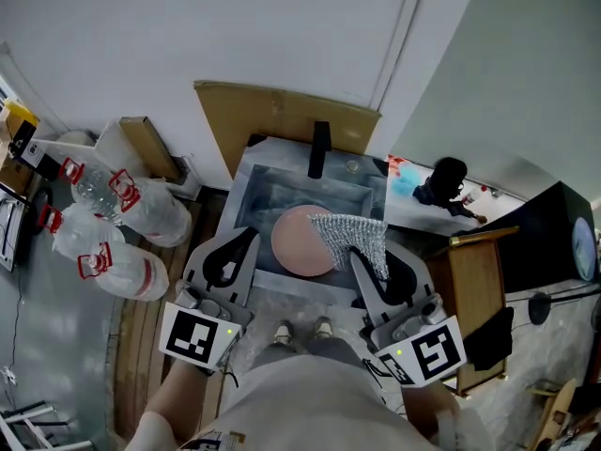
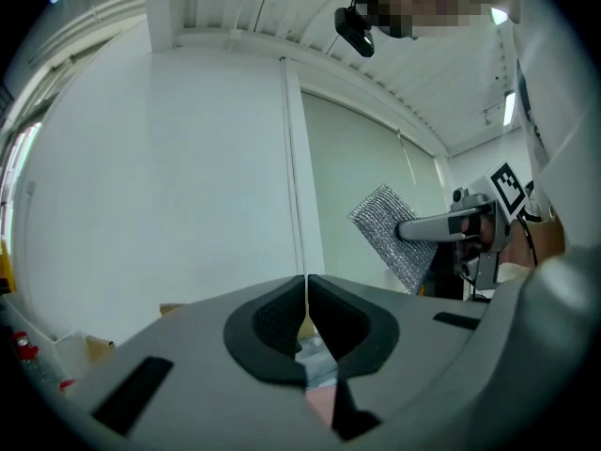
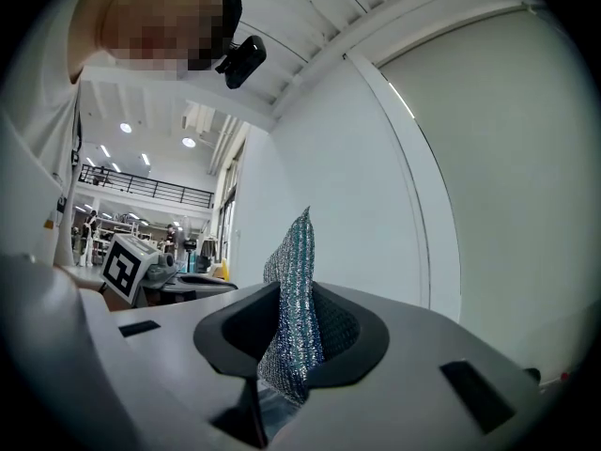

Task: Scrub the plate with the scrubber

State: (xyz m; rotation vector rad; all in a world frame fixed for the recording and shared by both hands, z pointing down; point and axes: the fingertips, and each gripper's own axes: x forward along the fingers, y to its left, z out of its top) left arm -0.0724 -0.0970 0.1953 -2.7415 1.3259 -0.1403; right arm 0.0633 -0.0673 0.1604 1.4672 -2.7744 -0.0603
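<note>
A round pink plate lies in the steel sink; a sliver of the plate shows below the left gripper's jaws. A silver mesh scrubber hangs over the plate's right edge. My right gripper is shut on it, and the scrubber stands up between the pads of the right gripper. My left gripper hovers at the sink's left front, apart from the plate. In its own view the left gripper is shut on nothing, and the scrubber shows off to the right.
A black faucet rises at the sink's back, with cardboard behind it. Large plastic bottles lie on the floor at the left. A wooden cabinet and a dark box stand at the right.
</note>
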